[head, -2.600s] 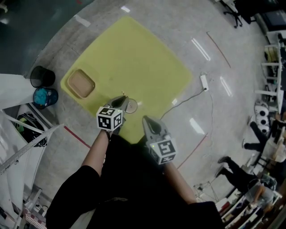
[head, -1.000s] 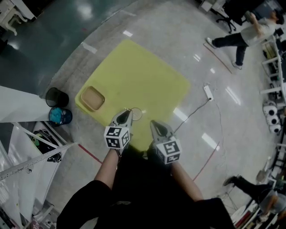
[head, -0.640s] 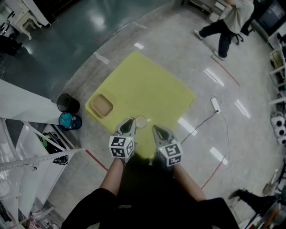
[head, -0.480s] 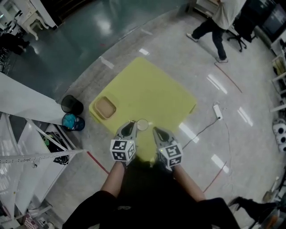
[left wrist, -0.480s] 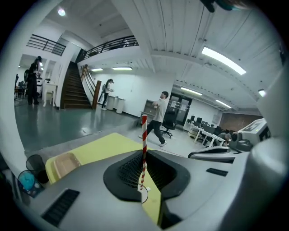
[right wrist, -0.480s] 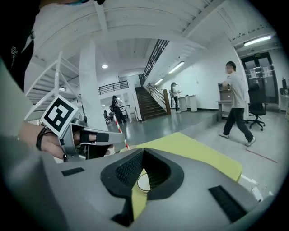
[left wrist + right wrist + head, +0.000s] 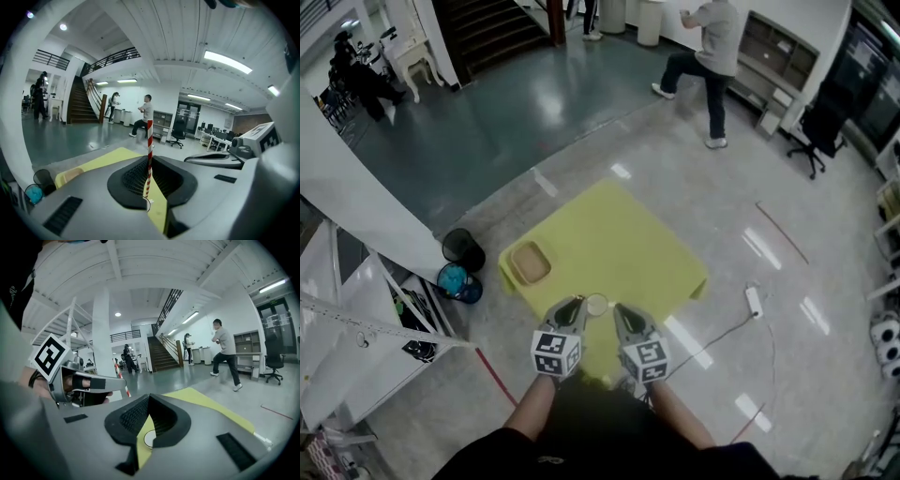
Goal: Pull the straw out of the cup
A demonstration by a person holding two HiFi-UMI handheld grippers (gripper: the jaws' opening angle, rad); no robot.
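**toolnerd:** Head view, scanning left to right. Far left, a black bin point(image 7: 463, 248) with a blue bucket point(image 7: 457, 282) just beside it, both on the grey floor point(image 7: 581, 122) off the left corner of the yellow mat point(image 7: 619, 234). Next, a tan tray point(image 7: 530, 263) lying on the mat near that corner.

**strawpoll:** And the grippers?

**toolnerd:** Low in the middle, side by side at the mat's near edge, both aimed away from the body. First the left gripper point(image 7: 574, 303), then the cup point(image 7: 596, 304) sitting upright on the mat right between the two tips, then the right gripper point(image 7: 619, 308).

**strawpoll:** Straw location?

**toolnerd:** Out of the cup, lol. Clamped in the left gripper. Left gripper view: red-and-white striped straw point(image 7: 149, 136) pinched between the almost-closed pads point(image 7: 133, 178), standing upright and reaching well above the tips. Also spotted in the right gripper view, poking up at a slant past the left gripper's nose.

**strawpoll:** Anything in the right one?

**toolnerd:** Nope. Tips pressed together on nothing. Just mat and the cup's pale rim peeking through the gap behind them. Further right in the head view, a white power strip point(image 7: 754, 300) on the floor beside the mat. Way up top, a person point(image 7: 710, 42) mid-stride and a black office chair point(image 7: 813, 131).
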